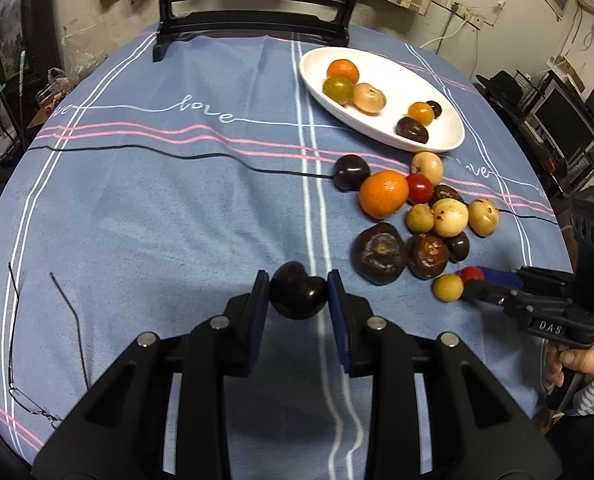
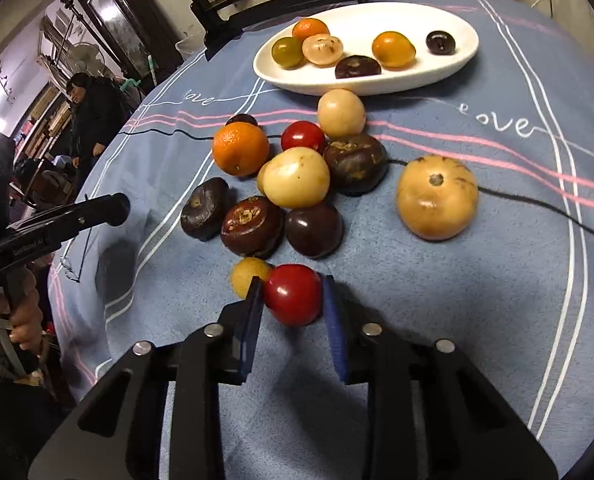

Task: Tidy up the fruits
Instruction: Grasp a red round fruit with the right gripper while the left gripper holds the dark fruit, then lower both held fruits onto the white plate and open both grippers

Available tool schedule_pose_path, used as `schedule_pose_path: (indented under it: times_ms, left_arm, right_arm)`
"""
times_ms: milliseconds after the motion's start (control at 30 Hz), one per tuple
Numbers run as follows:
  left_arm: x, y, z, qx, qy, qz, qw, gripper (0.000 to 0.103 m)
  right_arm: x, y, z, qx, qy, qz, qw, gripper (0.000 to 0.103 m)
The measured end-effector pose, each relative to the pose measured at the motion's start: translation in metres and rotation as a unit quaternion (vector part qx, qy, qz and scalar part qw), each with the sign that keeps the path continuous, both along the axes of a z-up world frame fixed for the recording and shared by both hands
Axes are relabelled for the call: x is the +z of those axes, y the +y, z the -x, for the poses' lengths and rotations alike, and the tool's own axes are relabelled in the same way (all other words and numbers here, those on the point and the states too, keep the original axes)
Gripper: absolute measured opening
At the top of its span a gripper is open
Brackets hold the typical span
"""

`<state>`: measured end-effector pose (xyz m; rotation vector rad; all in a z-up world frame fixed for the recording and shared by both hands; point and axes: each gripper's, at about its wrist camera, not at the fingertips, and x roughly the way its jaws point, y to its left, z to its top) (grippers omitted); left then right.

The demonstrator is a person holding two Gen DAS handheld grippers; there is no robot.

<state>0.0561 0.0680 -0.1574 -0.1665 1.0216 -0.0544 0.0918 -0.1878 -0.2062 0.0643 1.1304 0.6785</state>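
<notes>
My left gripper point(image 1: 298, 294) is shut on a dark purple fruit point(image 1: 297, 296) and holds it just above the blue tablecloth. My right gripper point(image 2: 293, 296) is shut on a red tomato point(image 2: 293, 294), next to a small yellow fruit point(image 2: 247, 274); it also shows in the left wrist view point(image 1: 473, 280) at the right. A white oval plate point(image 1: 377, 136) at the back holds several fruits. A pile of loose fruits, with an orange point(image 1: 383, 193) and dark ones point(image 1: 380, 252), lies between the plate and the grippers.
A large yellow fruit point(image 2: 437, 196) lies apart at the right. A dark wooden stand point(image 1: 253, 12) stands at the table's far edge. Wire glasses point(image 1: 29, 360) lie at the left. A thin black cord point(image 1: 177, 152) runs across the cloth. People stand beyond the left edge point(image 2: 93, 120).
</notes>
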Motion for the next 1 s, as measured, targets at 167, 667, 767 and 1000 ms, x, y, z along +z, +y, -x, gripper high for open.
schedule_pose_path:
  times_ms: [167, 667, 767, 1000]
  left_arm:
    - [0.006, -0.014, -0.012, -0.015, -0.007, -0.003, 0.9999, 0.03]
    - [0.052, -0.036, -0.125, -0.054, -0.053, -0.014, 0.9971, 0.03]
    - [0.054, -0.046, -0.16, -0.064, -0.053, -0.005, 0.9965, 0.03]
    - [0.021, -0.071, -0.201, -0.086, -0.023, -0.002, 0.9961, 0.03]
  right_arm:
    - [0.009, -0.011, 0.008, -0.002, -0.01, -0.001, 1.0, 0.029]
    - [0.09, -0.043, -0.066, -0.073, -0.101, -0.031, 0.992, 0.029]
    - [0.092, -0.039, -0.095, -0.077, -0.109, -0.03, 0.991, 0.029]
    - [0.071, -0.016, -0.156, -0.071, -0.121, 0.004, 0.99, 0.029]
